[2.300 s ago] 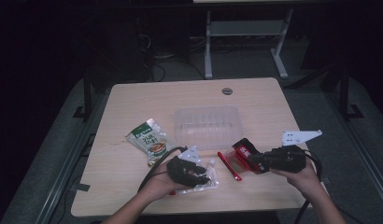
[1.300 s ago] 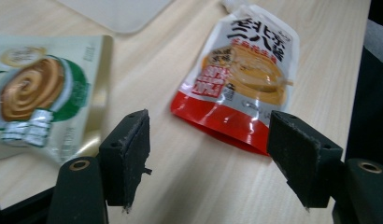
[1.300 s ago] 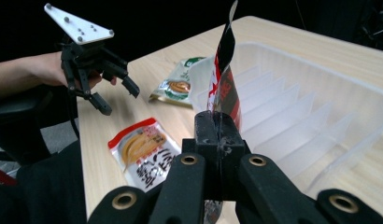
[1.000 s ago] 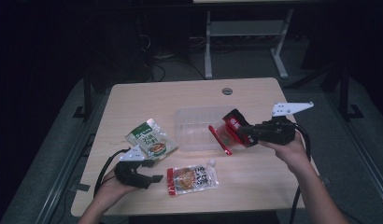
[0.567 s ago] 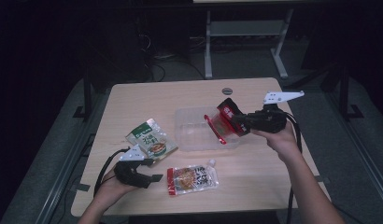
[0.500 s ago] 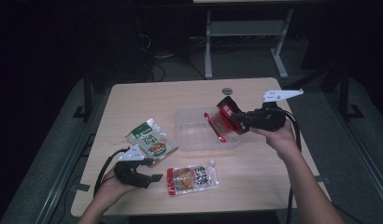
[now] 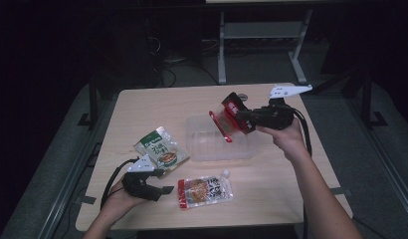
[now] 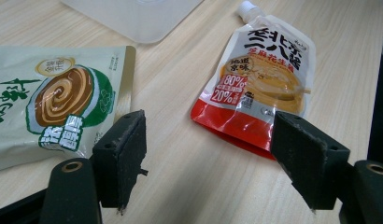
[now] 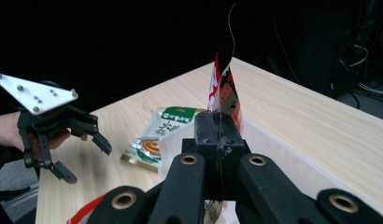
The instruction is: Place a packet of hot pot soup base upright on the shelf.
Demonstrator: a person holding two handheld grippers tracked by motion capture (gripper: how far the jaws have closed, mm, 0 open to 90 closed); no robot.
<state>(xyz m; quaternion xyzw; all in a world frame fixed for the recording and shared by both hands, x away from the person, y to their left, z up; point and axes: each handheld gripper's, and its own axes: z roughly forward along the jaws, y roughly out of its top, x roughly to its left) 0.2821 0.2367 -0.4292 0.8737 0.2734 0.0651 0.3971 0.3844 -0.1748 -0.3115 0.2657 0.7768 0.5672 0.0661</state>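
While right claw pinches red pouch, forearm raised above bin.

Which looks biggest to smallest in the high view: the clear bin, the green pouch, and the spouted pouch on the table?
1. Clear bin, clearly the largest.
2. Green pouch and spouted pouch look about alike, so I won't rank them.

A light wooden table stands in a dark room on grey carpet. Beyond the right tongs' far side, a white metal frame rises; cables lie on the floor behind the left tongs.
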